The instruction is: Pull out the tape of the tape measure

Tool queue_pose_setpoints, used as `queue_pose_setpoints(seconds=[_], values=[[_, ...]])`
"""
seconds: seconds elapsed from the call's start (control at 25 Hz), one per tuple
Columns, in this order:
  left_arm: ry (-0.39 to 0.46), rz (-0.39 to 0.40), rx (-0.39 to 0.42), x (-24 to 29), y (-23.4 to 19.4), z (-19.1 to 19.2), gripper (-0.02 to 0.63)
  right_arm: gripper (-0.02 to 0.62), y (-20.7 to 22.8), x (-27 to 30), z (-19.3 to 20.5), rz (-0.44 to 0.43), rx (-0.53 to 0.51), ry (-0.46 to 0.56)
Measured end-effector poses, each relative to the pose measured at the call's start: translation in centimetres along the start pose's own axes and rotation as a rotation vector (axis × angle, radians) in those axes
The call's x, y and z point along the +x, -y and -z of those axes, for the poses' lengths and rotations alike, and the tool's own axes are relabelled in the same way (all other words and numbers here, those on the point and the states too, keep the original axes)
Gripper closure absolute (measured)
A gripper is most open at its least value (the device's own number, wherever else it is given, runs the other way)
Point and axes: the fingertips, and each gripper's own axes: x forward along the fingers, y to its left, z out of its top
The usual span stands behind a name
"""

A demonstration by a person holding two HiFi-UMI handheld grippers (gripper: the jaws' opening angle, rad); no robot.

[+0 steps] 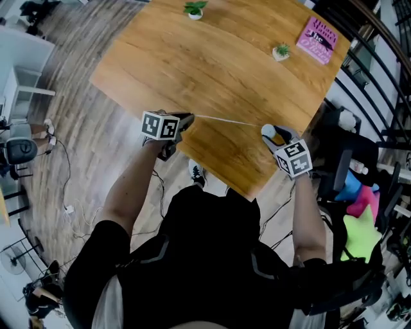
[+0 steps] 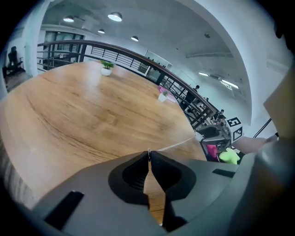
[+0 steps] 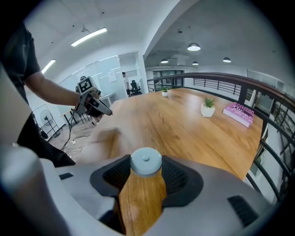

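Observation:
A small round pale-blue tape measure (image 3: 146, 162) sits between the pads of my right gripper (image 3: 146, 171), which is shut on it. From above, this case (image 1: 268, 131) and the right gripper (image 1: 272, 134) hang over the table's near right corner. A thin white tape (image 1: 228, 120) runs from the case leftwards to my left gripper (image 1: 190, 118). The left gripper (image 2: 148, 156) is shut on the tape's end, with the tape (image 2: 178, 145) leading off towards the far right gripper (image 2: 220, 133). The left gripper (image 3: 94, 105) also shows in the right gripper view, beyond the table's edge.
The wooden table (image 1: 212, 58) carries two small potted plants (image 1: 195, 9) (image 1: 280, 52) and a pink book (image 1: 317, 40) at its far side. A dark railing (image 1: 379, 58) and a chair with colourful things (image 1: 356, 193) stand to the right. Cables lie on the floor (image 1: 67, 193) at left.

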Motion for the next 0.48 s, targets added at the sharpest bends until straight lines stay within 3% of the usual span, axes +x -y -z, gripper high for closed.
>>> queue_pose_setpoints(seconds=[0.48], values=[[-0.090,-0.046,-0.038,3.3,-3.1,3.4,0.566,0.373,-0.3,4.0,2.9,-0.020,-0.022,-0.056]])
